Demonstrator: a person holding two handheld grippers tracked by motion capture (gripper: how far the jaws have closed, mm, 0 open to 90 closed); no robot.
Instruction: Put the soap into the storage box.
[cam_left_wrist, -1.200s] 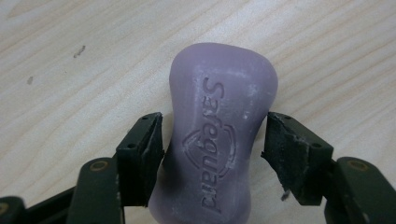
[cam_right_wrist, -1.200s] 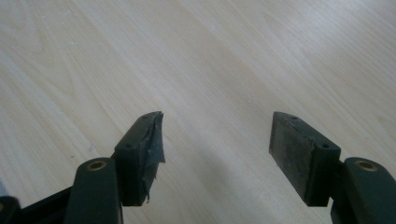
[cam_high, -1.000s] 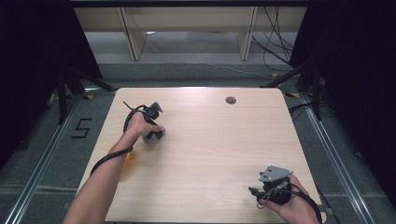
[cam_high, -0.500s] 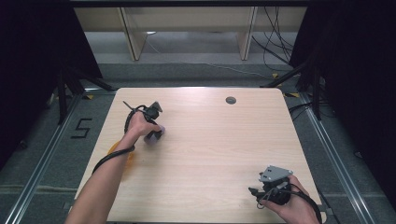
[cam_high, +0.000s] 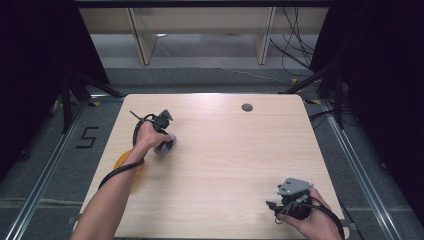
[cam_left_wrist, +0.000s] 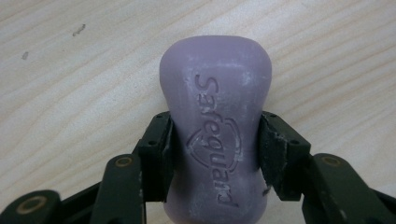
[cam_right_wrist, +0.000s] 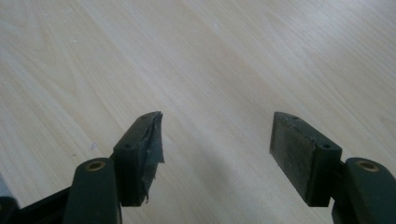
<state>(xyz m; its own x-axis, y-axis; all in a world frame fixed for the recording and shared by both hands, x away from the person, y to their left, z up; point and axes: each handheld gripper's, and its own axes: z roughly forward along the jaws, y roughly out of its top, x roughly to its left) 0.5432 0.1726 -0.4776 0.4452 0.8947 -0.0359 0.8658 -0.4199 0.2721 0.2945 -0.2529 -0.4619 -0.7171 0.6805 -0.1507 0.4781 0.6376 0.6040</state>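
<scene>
Left gripper (cam_left_wrist: 212, 149) clamped on purple soap bar (cam_left_wrist: 215, 112) over bare wooden table (cam_high: 235, 150), orange disc (cam_high: 122, 161) beside forearm; right gripper (cam_right_wrist: 217, 154) open, well apart.

Most of the surface (cam_high: 225, 150) lies bare between my grippers. Only the soap (cam_left_wrist: 217, 135) near the left edge and a small round hole (cam_high: 247, 107) by the far edge interrupt it.

Lilac soap bar (cam_left_wrist: 215, 126), black jaws, pale wood-grain table (cam_high: 230, 165).
</scene>
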